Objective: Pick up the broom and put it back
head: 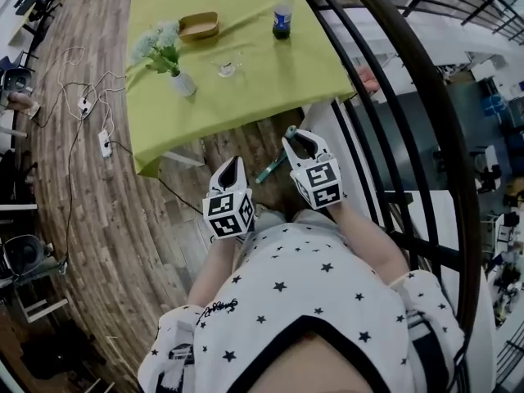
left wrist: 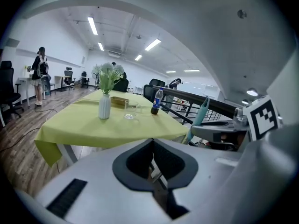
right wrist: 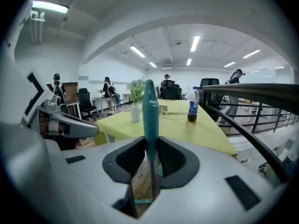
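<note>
The broom shows as a teal handle (right wrist: 149,120) that stands upright between the pads of my right gripper (right wrist: 150,160), which is shut on it. In the head view the handle's tip (head: 290,129) pokes out above the right gripper (head: 301,137), and a lower stretch of the handle (head: 270,171) slants down toward the floor; the broom head is hidden. My left gripper (head: 232,163) hangs a little to the left and nearer to me, its jaws together with nothing in them (left wrist: 154,164). From the left gripper view, the handle (left wrist: 200,115) rises at the right.
A table with a yellow-green cloth (head: 246,97) stands just ahead, bearing a flower vase (head: 182,83), a glass (head: 227,69), a wooden tray (head: 199,25) and a bottle (head: 282,15). A black railing (head: 385,113) runs along the right. Cables and a power strip (head: 105,143) lie on the floor at the left.
</note>
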`<act>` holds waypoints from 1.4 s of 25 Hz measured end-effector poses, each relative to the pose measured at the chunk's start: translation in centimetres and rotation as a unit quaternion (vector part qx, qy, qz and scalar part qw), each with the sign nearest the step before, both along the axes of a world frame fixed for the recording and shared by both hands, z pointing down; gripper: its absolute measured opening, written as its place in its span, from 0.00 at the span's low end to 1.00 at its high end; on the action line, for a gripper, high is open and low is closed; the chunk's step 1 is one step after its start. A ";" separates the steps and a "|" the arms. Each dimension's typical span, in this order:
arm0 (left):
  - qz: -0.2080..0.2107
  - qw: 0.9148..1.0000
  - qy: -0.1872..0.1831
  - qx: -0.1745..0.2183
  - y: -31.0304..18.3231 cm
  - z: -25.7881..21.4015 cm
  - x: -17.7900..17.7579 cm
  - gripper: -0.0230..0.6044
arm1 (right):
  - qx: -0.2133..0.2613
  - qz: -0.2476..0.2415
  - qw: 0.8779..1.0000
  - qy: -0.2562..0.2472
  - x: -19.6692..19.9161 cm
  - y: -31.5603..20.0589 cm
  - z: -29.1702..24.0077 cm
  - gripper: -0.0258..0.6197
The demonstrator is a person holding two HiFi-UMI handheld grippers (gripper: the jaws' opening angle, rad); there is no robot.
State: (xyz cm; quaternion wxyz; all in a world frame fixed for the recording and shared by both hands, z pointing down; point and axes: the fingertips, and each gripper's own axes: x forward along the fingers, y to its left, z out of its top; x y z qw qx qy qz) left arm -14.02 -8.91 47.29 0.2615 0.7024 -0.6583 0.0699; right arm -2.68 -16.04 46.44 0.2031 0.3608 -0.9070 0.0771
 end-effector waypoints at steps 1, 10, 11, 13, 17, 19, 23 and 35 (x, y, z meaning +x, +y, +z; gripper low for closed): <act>0.004 1.000 0.000 0.000 -0.3 0.0 0.6 0.06 | 0.000 0.005 1.000 0.000 0.7 -0.1 0.0 0.16; 0.043 0.999 0.001 0.001 -1.0 -0.3 5.9 0.06 | 0.005 0.045 0.999 0.001 6.9 0.0 -0.7 0.16; 0.047 0.999 0.000 0.001 -1.0 -0.3 6.5 0.06 | 0.006 0.049 0.999 0.001 7.5 0.1 -0.8 0.16; 0.056 0.998 -0.003 0.002 -0.9 -0.4 7.5 0.06 | 0.008 0.057 0.998 -0.001 8.7 0.3 -0.9 0.16; 0.071 0.997 -0.006 0.003 -0.5 -0.4 9.7 0.06 | 0.010 0.068 0.998 -0.002 11.1 1.2 -0.9 0.16; 0.078 0.997 -0.003 0.002 -0.3 -0.4 10.8 0.06 | 0.012 0.074 0.997 -0.005 12.3 1.4 -1.0 0.16; 0.080 0.997 0.000 0.003 0.2 -0.3 12.6 0.06 | 0.016 0.082 0.996 -0.008 14.2 2.0 -1.1 0.16; 0.085 0.996 -0.009 0.008 2.1 0.0 15.5 0.06 | 0.009 0.101 0.995 -0.012 16.9 3.2 0.2 0.16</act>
